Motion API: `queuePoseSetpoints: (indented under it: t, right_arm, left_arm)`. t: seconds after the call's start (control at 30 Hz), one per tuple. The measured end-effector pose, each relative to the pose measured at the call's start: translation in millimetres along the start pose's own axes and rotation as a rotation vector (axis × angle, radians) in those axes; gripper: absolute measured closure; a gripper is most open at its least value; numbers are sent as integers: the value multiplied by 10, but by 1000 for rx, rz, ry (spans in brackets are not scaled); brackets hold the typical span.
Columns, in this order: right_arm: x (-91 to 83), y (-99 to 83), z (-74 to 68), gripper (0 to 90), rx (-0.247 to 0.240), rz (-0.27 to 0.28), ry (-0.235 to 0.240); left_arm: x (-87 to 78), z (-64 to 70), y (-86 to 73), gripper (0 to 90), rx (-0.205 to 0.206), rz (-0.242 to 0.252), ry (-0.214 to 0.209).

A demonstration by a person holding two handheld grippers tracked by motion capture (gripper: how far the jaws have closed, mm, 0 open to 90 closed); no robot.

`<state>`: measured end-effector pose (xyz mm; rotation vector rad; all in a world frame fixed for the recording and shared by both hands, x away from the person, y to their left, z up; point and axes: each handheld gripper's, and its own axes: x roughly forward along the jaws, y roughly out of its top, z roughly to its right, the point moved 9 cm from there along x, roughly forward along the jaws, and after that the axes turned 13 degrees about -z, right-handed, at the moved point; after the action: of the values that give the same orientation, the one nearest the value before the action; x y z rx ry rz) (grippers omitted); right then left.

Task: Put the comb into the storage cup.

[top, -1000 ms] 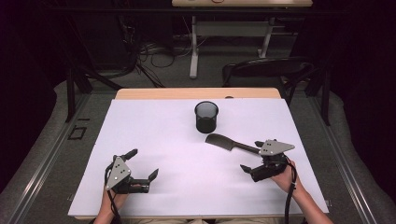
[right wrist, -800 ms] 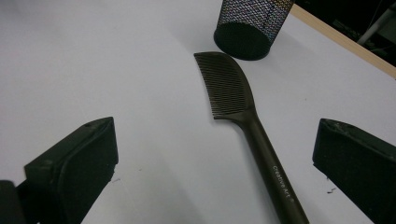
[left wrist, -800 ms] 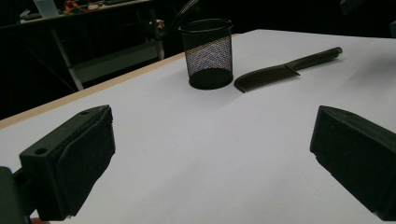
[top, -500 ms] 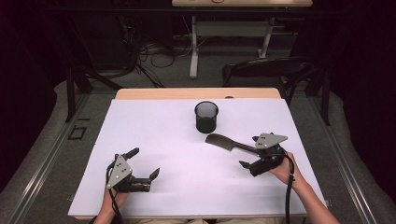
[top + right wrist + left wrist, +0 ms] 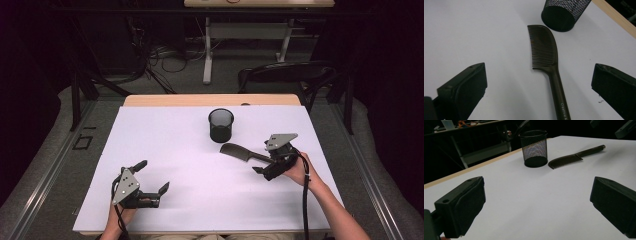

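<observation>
A dark comb point(image 5: 239, 151) lies flat on the white table cover point(image 5: 200, 200), teeth end near a black mesh cup point(image 5: 221, 125). My right gripper point(image 5: 265, 161) is over the comb's handle end, open. In the right gripper view the comb point(image 5: 544, 47) runs up between the wide jaws of the right gripper point(image 5: 539, 86), with the mesh cup point(image 5: 562, 12) beyond it. My left gripper point(image 5: 153, 176) rests open at the near left with nothing between its jaws. The left gripper view has the left gripper point(image 5: 536, 202) facing the mesh cup point(image 5: 534, 147) and the comb point(image 5: 571, 158) far off.
The table's wooden back edge point(image 5: 210, 100) runs behind the cup. A dark chair point(image 5: 287, 75) stands past the far right corner. Cables and a desk frame point(image 5: 207, 55) are on the floor beyond. Bare white cover stretches between the two grippers.
My right gripper has moved forward and a little left, closing in over the comb's handle. The left gripper, the comb and the cup have stayed where they were.
</observation>
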<state>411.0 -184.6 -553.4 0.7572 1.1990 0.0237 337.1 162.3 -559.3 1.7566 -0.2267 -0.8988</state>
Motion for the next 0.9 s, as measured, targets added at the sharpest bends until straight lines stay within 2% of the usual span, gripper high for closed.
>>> queuePoseSetpoints:
  t: [0.37, 0.7, 0.9]
  right_arm:
    - [48, 58, 123, 0, -28, -71, 23]
    - [152, 98, 161, 0, -62, -148, 49]
    - [193, 110, 203, 0, -60, -176, 65]
  left_arm:
    - [16, 8, -6, 1, 6, -8, -3]
    - [31, 18, 2, 1, 8, -8, -13]
    - [31, 17, 2, 1, 8, -8, -13]
